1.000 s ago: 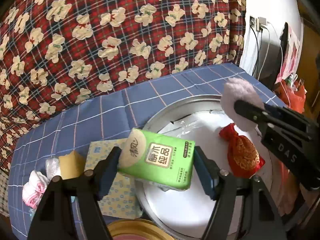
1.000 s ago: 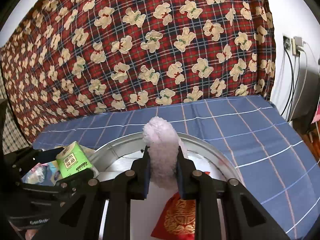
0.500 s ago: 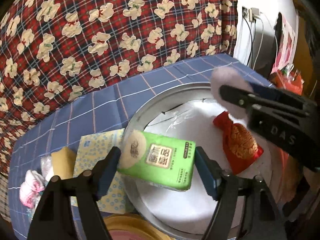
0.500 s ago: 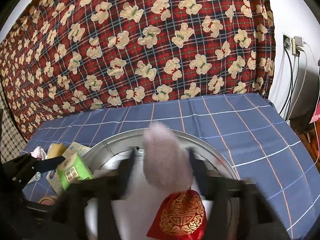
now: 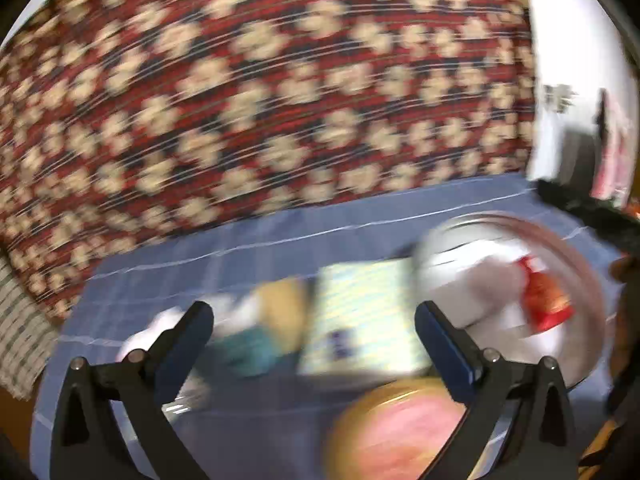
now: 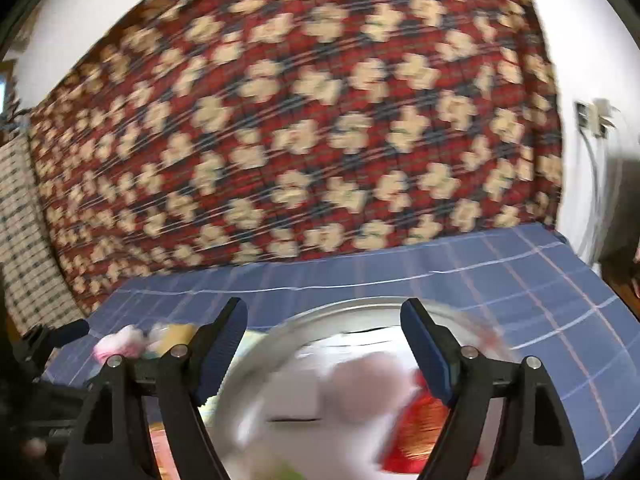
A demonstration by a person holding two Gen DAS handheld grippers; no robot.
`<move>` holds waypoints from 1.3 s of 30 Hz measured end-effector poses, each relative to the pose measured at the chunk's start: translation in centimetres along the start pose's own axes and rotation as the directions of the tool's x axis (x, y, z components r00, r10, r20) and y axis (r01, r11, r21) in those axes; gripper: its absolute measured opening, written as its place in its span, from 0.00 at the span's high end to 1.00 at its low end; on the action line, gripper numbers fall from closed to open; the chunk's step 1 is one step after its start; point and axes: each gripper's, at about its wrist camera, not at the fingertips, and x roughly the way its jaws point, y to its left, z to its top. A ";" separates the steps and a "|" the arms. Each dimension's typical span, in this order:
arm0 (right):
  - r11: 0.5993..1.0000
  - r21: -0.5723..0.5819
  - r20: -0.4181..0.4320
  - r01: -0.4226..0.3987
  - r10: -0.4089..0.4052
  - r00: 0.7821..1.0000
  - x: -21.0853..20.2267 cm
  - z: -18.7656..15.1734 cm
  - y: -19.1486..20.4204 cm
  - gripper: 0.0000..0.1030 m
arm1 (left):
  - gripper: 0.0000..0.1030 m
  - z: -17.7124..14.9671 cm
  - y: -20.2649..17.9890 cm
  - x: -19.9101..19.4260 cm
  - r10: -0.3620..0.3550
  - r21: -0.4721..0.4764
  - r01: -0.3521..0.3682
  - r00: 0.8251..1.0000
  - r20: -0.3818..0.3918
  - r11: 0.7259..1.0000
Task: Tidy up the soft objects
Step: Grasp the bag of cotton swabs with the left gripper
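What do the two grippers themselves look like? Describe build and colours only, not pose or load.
Both look alike. The left gripper and right gripper each have black angular plastic frames, with small silver screws at the finger bases. The fingers carry flat dark blue pads on their inner faces. No cables, sleeves or readable markings show in these blurred views.

Bare blue cloth (image 5: 260, 248) behind, soft clutter (image 5: 276, 316) left, round tray (image 6: 320, 316) right, gold tin (image 5: 400, 428) in front.
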 end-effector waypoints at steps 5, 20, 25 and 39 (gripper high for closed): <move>0.990 -0.072 -0.031 -0.119 0.117 0.993 0.9 -1.4 6.2 0.22 | 0.01 -3.5 8.4 2.4 0.132 -0.070 -0.141 0.984 -0.119 0.988; 0.938 -0.255 -0.148 -0.234 0.201 0.968 4.3 -5.5 17.4 0.21 | 0.05 -7.8 15.0 8.4 0.036 -0.127 -0.077 0.953 -0.300 0.989; 0.933 -0.265 -0.162 -0.243 0.205 0.965 4.8 -5.8 18.4 0.21 | 0.31 -8.7 14.6 8.5 -0.036 -0.132 -0.003 0.954 -0.297 0.991; 0.927 -0.274 -0.168 -0.256 0.217 0.962 4.3 -6.4 19.7 0.21 | 0.73 -9.8 14.3 5.4 -0.080 -0.133 0.054 0.976 -0.202 0.990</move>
